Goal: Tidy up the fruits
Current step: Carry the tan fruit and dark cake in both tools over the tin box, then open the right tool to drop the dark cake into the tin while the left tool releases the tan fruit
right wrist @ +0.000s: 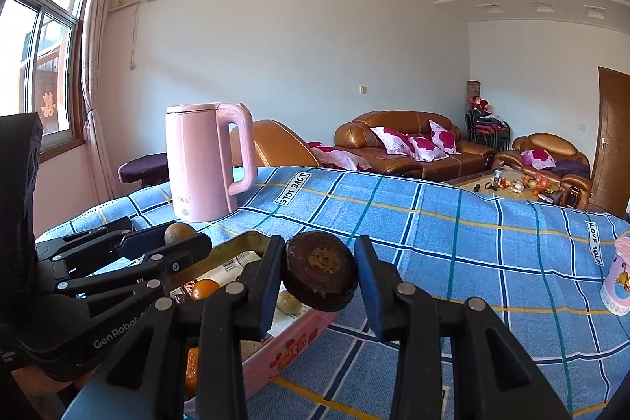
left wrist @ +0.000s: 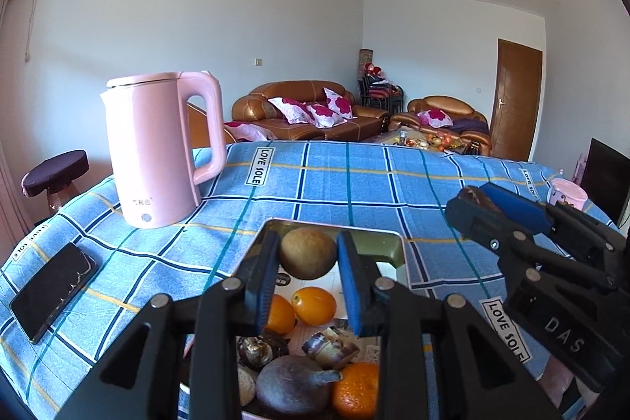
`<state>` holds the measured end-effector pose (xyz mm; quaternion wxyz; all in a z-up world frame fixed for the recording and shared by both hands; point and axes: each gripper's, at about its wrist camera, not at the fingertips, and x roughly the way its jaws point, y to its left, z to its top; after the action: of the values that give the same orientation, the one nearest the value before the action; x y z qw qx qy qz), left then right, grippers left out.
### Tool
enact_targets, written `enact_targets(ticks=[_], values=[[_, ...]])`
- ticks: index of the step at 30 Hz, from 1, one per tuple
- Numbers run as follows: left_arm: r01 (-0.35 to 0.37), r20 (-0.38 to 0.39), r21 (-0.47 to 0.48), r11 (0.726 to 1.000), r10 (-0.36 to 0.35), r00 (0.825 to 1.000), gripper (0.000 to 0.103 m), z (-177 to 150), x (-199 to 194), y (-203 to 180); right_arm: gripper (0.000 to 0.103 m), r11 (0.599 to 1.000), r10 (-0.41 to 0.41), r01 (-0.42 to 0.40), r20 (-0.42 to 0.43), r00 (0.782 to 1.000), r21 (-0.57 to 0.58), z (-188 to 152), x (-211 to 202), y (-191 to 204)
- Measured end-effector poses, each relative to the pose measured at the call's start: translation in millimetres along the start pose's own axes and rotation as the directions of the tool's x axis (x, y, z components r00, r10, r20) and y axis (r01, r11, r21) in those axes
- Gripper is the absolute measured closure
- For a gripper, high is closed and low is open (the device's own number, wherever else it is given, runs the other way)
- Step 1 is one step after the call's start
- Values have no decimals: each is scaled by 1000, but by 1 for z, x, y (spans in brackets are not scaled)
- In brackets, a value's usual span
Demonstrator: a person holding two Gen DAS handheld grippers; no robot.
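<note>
A brown round fruit [left wrist: 308, 253] is being held by the left hand-held gripper [left wrist: 308, 276] over the tin box [left wrist: 390, 243], while a dark flat fruit [right wrist: 321, 270] is being held by the right hand-held gripper [right wrist: 321, 280].

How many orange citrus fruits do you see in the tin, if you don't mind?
3 in the left wrist view: one mid-tin, one just left of it behind the left tool's finger, one at the near right. Others may be hidden under the tool.

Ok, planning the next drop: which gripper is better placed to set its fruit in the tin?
Left. The left gripper holds its brown fruit over the tin; the right gripper holds its dark fruit beside it, over the cloth.
</note>
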<state>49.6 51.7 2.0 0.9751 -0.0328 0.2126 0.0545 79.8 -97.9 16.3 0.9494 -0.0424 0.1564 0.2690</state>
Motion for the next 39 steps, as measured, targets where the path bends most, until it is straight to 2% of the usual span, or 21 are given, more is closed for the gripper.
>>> enact_targets(ticks=[9, 23, 30, 35, 39], values=[[-43, -34, -3, 999, 43, 999, 72, -1, 10, 18, 64, 999, 34, -34, -14, 999, -17, 6, 14, 18], [-69, -102, 4, 998, 69, 992, 72, -12, 24, 31, 64, 997, 76, -74, -127, 989, 21, -7, 50, 28], [-63, -131, 23, 998, 65, 989, 72, -16, 30, 30, 64, 997, 80, -81, -199, 977, 2, -17, 64, 34], [-59, -171, 43, 997, 65, 983, 72, -22, 38, 27, 64, 997, 74, -76, -275, 959, 2, -26, 77, 35], [-65, -171, 46, 997, 72, 983, 70, -22, 38, 27, 64, 996, 84, -87, -300, 950, 5, -27, 80, 35]])
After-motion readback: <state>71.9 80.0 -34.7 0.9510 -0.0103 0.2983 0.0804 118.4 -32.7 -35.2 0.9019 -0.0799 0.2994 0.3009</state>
